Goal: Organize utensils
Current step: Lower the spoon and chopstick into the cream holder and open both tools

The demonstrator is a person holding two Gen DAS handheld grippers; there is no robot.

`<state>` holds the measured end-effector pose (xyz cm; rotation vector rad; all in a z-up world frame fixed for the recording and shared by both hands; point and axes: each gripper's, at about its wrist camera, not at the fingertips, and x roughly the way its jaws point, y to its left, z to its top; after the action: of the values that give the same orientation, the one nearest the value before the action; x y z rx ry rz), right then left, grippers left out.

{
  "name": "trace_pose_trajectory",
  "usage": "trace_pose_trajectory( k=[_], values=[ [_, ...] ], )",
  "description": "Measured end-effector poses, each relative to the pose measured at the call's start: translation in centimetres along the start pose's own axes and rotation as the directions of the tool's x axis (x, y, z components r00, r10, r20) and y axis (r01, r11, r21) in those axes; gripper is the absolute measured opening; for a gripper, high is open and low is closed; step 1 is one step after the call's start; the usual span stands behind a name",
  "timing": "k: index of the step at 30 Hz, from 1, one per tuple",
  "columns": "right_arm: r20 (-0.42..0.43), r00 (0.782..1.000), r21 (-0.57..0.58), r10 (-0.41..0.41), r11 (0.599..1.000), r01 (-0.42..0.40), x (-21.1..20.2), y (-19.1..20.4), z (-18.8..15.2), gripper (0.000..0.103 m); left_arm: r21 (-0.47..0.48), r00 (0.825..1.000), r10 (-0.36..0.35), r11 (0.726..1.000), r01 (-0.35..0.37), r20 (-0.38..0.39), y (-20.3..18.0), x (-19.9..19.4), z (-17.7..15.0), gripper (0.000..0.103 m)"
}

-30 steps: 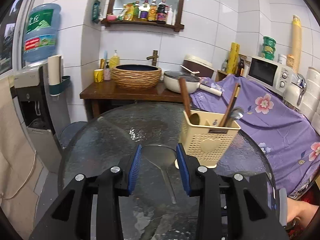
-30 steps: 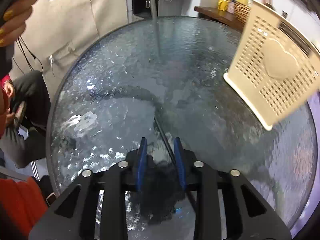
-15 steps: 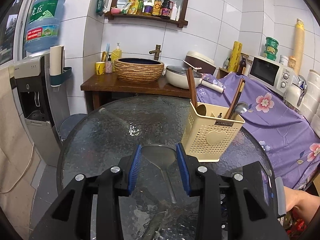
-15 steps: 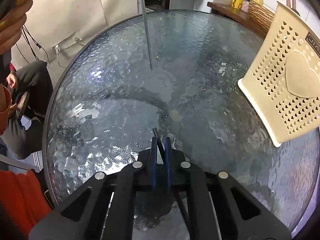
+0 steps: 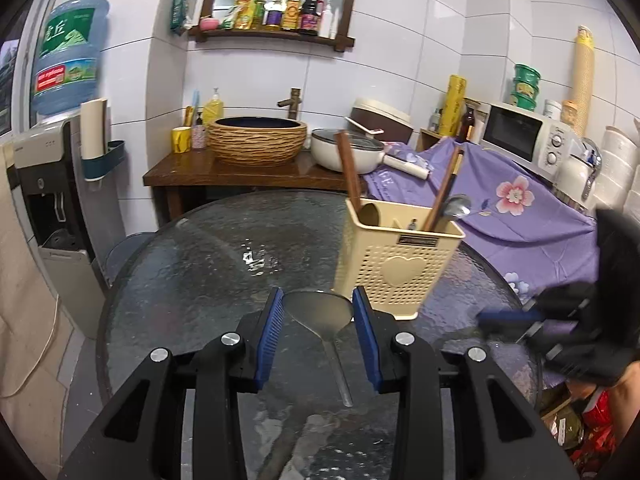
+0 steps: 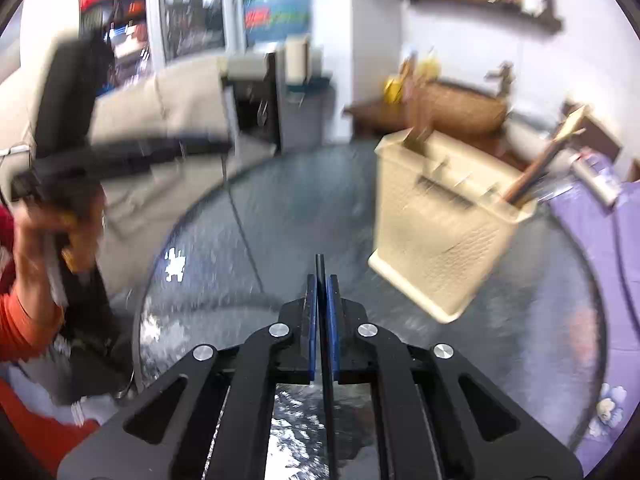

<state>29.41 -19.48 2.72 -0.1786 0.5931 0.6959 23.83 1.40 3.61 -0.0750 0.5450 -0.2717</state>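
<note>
My right gripper [image 6: 321,280] pinches a thin dark utensil handle [image 6: 319,266] above the glass table [image 6: 280,216].

My left gripper [image 5: 318,312] hangs spread wide, holding nothing, its blue pads framing a metal spatula [image 5: 320,312] beneath them. The cream utensil basket [image 5: 396,264] stands just right of its tips, already holding wooden handles and a spoon; the right view is blurred.

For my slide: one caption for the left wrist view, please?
Open left gripper holds a metal spatula beside the cream utensil basket.
</note>
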Motion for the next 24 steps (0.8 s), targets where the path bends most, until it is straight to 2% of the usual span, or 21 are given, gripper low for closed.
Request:
trace_pose_trajectory(
  k=[2,6,15,24],
  values=[
    [0.066,0.997,0.011,-0.040,0.999,0.040,-2.9,-0.4,0.4,0.005,0.009,1.000,-0.019,1.000,0.019,-0.001,-0.8,0.1,0.2,0.035],
    [0.124,0.989,0.033,-0.077,0.997,0.073,-5.5,-0.9,0.3,0.005,0.048,0.999,-0.037,0.998,0.037,0.000,-2.7,0.1,0.5,0.035],
    [0.184,0.979,0.099,-0.083,0.993,0.065,-8.0,-1.7,0.8,0.005,0.087,0.997,-0.078,0.993,0.078,-0.007,-5.1,0.5,2.2,0.035],
    [0.210,0.975,0.109,-0.068,0.993,0.046,-8.6,-1.9,3.2,0.005,0.116,0.997,-0.074,0.991,0.073,0.010,-6.1,0.8,5.0,0.035]
  ],
)
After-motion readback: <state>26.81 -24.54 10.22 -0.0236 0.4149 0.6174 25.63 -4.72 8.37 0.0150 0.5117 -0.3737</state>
